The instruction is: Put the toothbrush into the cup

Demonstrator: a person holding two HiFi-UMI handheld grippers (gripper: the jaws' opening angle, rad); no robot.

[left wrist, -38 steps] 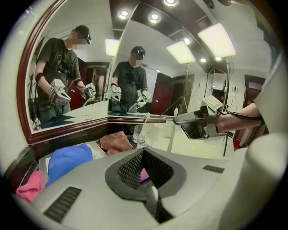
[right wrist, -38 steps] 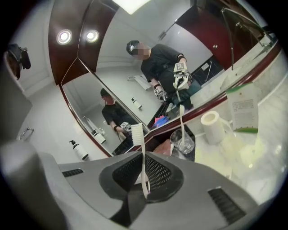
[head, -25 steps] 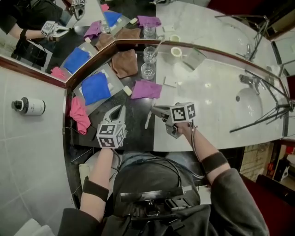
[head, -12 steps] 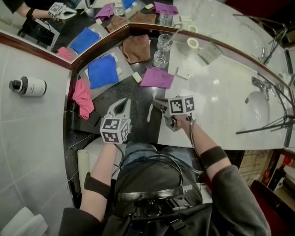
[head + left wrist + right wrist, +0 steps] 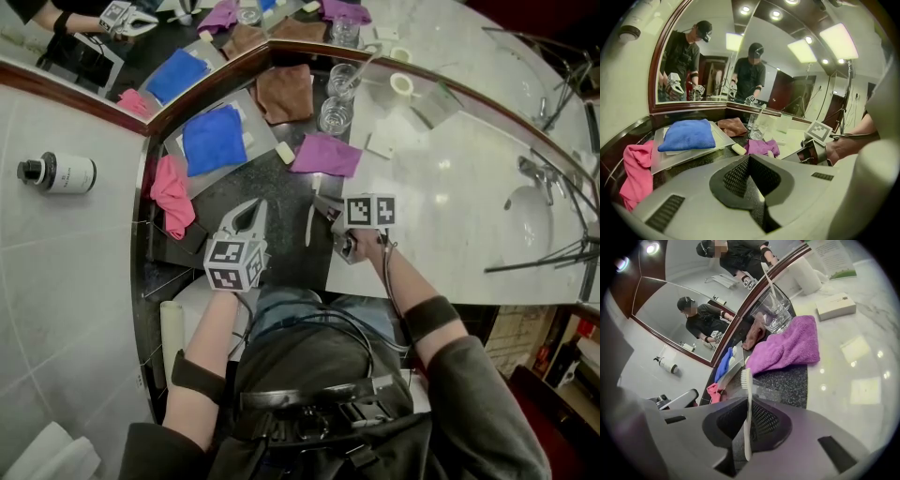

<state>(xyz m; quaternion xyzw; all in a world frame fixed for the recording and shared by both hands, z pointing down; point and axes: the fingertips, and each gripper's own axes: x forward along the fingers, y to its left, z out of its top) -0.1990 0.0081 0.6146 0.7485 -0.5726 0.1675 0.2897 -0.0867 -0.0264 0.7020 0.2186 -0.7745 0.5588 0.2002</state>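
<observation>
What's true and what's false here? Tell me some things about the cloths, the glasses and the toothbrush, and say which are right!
1. The blue cloth lies on the tray. True.
2. The left gripper holds the pink cloth. False: its jaws are shut on nothing, and the pink cloth lies apart from it.
3. Two glasses stand near the mirror. True.
4. The white toothbrush nearest the person is in a glass. False: it lies on the dark counter, lined up between the jaws of the right gripper, which have just been opening.
</observation>
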